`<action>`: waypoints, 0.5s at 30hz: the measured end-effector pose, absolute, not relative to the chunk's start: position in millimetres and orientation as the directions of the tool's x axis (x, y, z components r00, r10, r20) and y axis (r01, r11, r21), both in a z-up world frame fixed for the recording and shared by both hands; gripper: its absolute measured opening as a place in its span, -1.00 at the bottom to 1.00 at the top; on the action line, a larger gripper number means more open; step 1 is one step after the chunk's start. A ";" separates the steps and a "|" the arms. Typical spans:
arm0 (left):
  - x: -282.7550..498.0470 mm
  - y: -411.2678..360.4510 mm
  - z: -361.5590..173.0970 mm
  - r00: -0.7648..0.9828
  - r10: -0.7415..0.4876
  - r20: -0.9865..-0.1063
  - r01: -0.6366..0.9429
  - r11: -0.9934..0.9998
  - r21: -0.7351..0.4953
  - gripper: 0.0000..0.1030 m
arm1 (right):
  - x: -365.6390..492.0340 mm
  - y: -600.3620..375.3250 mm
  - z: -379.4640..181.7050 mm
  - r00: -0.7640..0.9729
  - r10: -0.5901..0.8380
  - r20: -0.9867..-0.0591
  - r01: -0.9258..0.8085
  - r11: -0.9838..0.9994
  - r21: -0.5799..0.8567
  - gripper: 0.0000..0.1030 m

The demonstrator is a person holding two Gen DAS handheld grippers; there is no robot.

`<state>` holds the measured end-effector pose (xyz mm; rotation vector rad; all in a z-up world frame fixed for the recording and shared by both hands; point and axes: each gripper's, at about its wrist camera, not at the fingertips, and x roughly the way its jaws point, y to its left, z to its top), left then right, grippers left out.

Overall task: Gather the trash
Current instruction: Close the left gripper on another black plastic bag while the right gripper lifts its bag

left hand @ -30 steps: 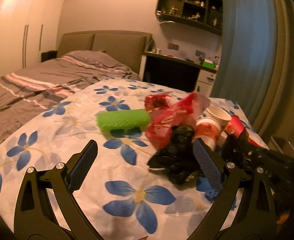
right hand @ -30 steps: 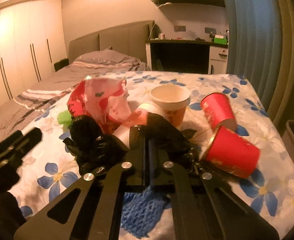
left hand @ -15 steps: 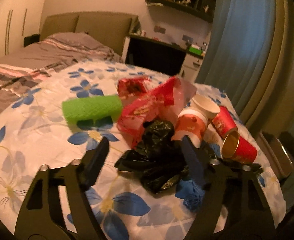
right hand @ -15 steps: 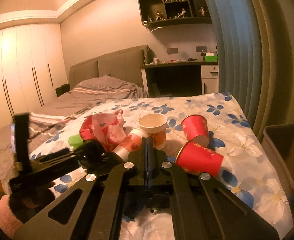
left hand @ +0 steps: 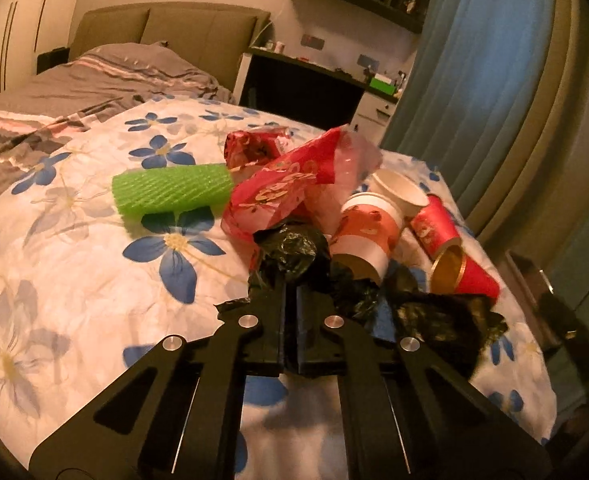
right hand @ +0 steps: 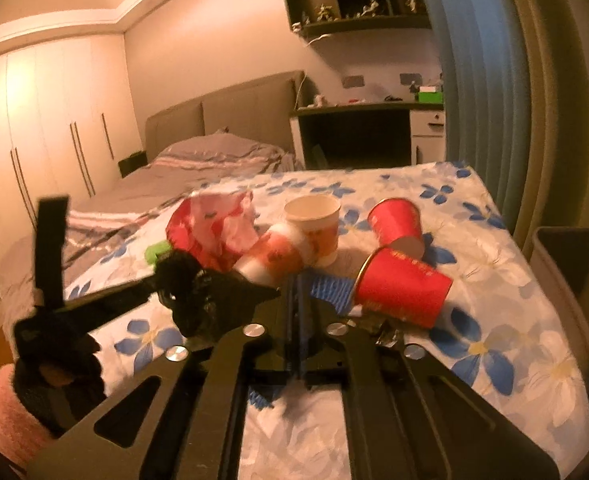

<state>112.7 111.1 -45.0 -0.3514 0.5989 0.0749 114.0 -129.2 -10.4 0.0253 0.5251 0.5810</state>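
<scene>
a: how do the left gripper (left hand: 290,292) jaws stand?
b: together, clamped on the crumpled black plastic bag (left hand: 294,252), which bunches up just past the tips.
a: and the right gripper (right hand: 296,284)?
b: its jaws have just been opening, a narrow slit now; nothing is visibly pinched between them. a blue ribbed scrap (right hand: 330,286) lies just beyond the tips.
a: the rest of the trash?
b: ahead of the left jaws: red wrapper (left hand: 282,188), paper cups (left hand: 364,232), green mesh roll (left hand: 172,192) off to their left. a grey bin (right hand: 574,276) stands well right of the right jaws.
</scene>
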 end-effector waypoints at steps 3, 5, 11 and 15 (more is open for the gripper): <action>92.3 109.5 -35.6 0.843 -0.032 -0.536 -0.154 0.942 -0.298 -0.94 | 111.2 -124.1 -16.1 0.700 0.534 -0.474 -0.523 0.836 0.169 0.02; 79.8 112.2 -28.0 0.856 -0.017 -0.516 -0.157 0.943 -0.292 -0.94 | 108.8 -119.1 -19.1 0.686 0.545 -0.481 -0.539 0.826 0.167 0.04; 56.5 131.5 -5.3 0.889 0.064 -0.454 -0.215 0.933 -0.288 -0.94 | 107.1 -87.4 -33.1 0.646 0.543 -0.537 -0.579 0.806 0.119 0.08; 52.2 140.7 -3.5 0.888 0.088 -0.452 -0.239 0.927 -0.288 -0.94 | 107.5 -73.1 -34.6 0.641 0.532 -0.553 -0.587 0.804 0.094 0.08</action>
